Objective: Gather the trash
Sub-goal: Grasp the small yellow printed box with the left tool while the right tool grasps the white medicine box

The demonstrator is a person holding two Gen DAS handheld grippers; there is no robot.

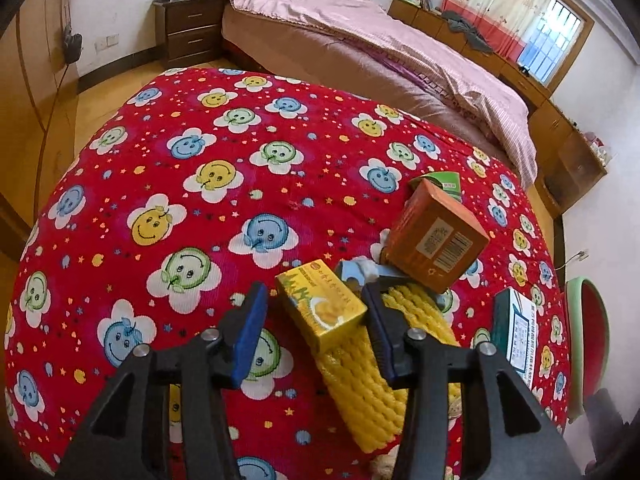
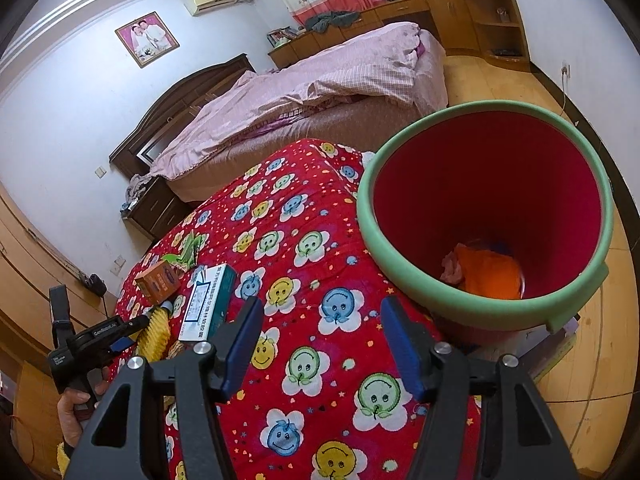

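Both tools (image 1: 316, 320) (image 2: 320, 344) gape, gripping nothing; red bin (image 2: 400, 184) holds orange trash (image 2: 492, 272).

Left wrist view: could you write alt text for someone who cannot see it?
Open tongs straddle a small yellow box lying on yellow foam netting, on a red smiley-flower blanket. An orange box lies just beyond, a pink-covered bed behind.
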